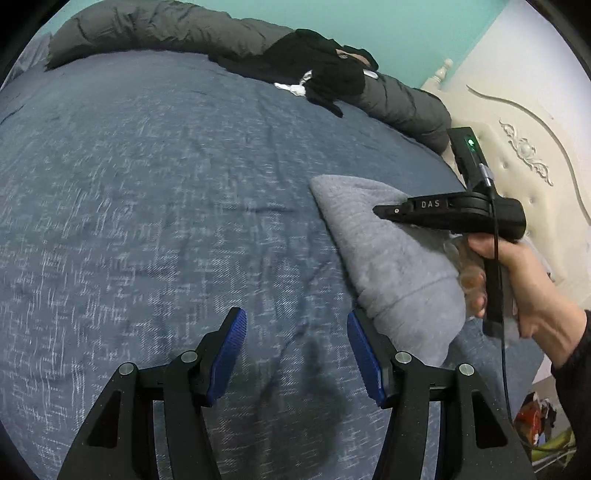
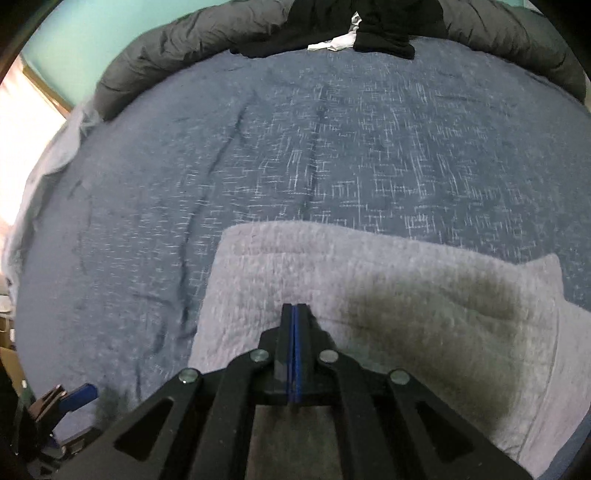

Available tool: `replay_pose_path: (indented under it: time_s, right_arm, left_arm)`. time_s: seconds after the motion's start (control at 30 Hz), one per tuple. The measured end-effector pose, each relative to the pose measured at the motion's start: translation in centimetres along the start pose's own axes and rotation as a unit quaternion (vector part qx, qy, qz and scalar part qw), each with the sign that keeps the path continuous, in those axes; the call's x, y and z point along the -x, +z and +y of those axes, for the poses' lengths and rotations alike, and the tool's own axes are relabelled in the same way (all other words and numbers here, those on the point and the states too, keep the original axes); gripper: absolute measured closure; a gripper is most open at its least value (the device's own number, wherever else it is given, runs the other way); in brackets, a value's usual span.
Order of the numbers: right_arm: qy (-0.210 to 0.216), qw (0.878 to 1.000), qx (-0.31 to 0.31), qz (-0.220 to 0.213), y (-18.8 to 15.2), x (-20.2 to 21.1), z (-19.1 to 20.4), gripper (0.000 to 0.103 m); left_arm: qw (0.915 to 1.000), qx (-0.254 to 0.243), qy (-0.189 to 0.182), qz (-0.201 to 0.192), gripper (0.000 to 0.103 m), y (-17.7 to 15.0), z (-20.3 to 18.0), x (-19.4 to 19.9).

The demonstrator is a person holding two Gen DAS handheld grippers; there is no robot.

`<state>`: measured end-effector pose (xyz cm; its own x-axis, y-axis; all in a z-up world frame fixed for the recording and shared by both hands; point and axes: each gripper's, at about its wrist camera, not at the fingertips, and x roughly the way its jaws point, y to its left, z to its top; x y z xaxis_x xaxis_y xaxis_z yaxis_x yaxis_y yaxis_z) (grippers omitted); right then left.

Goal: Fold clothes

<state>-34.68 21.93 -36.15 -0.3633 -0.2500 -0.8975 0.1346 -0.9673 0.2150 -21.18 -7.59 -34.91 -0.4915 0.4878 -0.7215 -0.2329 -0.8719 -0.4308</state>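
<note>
A folded grey garment lies on the blue bedspread. My right gripper hangs just above its near left part, shut, with nothing visible between the pads. In the left wrist view the same garment sits at the right, and a hand holds the right gripper over it. My left gripper is open over bare bedspread, just left of the garment's near corner, and holds nothing. One of its blue pads shows at the lower left of the right wrist view.
A pile of black clothes with a white piece lies at the bed's far edge, against a rolled dark grey duvet. A cream headboard stands to the right. Some clutter lies on the floor beside the bed.
</note>
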Motion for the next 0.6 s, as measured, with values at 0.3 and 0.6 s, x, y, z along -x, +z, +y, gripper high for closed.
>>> replay_pose_path:
  time_s: [0.3, 0.6]
  right_arm:
    - [0.037, 0.998, 0.014, -0.055, -2.4, 7.7, 3.0, 0.103]
    - [0.023, 1.0, 0.008, -0.004, -6.3, 2.6, 2.2, 0.103]
  left_arm:
    - [0.9996, 0.018, -0.02, -0.01, 0.042, -1.1, 1.1, 0.5]
    - [0.9996, 0.009, -0.025, -0.008, 0.042, -1.6, 0.6, 0.8]
